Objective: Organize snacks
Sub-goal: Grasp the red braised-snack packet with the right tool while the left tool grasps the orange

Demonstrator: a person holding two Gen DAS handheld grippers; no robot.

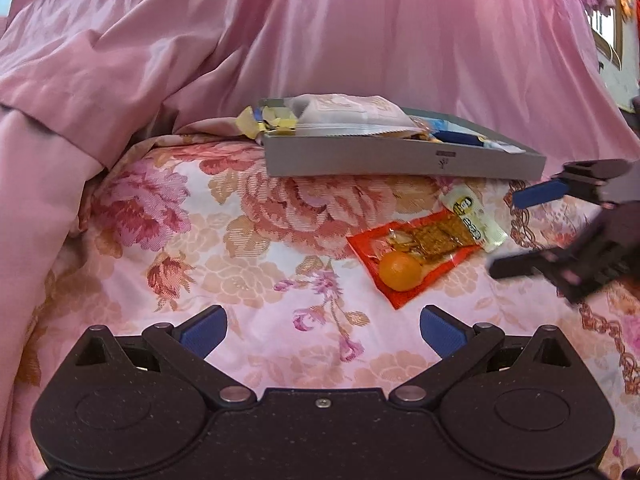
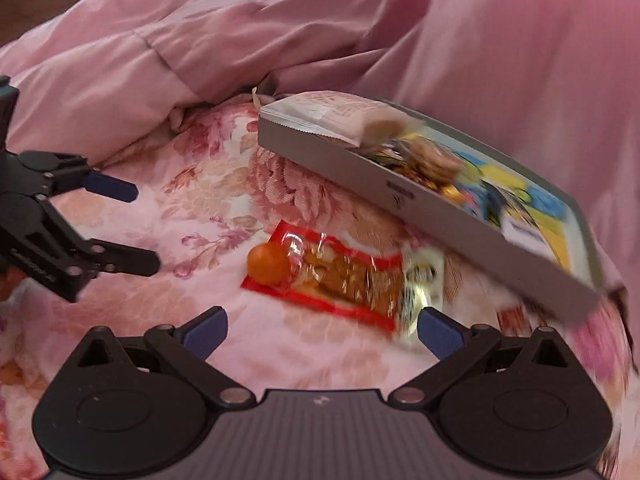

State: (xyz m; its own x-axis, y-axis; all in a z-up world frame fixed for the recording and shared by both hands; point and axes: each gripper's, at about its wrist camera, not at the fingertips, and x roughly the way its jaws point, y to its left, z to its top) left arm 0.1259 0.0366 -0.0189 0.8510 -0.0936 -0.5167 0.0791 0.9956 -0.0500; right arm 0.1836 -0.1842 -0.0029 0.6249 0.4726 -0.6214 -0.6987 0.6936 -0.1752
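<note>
With both the left gripper (image 1: 323, 330) and right gripper (image 2: 322, 330) spread and empty, the orange (image 2: 267, 264) could roll off the red packet (image 2: 340, 280) if nudged.

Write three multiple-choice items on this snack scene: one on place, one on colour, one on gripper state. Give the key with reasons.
1. Where does the small orange fruit lie?
A. inside the grey box
B. on the red packet
C. between gripper fingers

2. What colour is the packet beside the red packet, toward the grey box?
A. pale yellow
B. green
C. black

3. How do the left gripper and right gripper stand?
A. both shut on snacks
B. one open, one shut
C. both open, holding nothing

Key: 1 B, the fruit sits on the red packet's end on the floral bedspread. 2 A, its wrapper is pale yellow. 3 C, in each wrist view the blue pads stand wide apart with only cloth between them.
</note>
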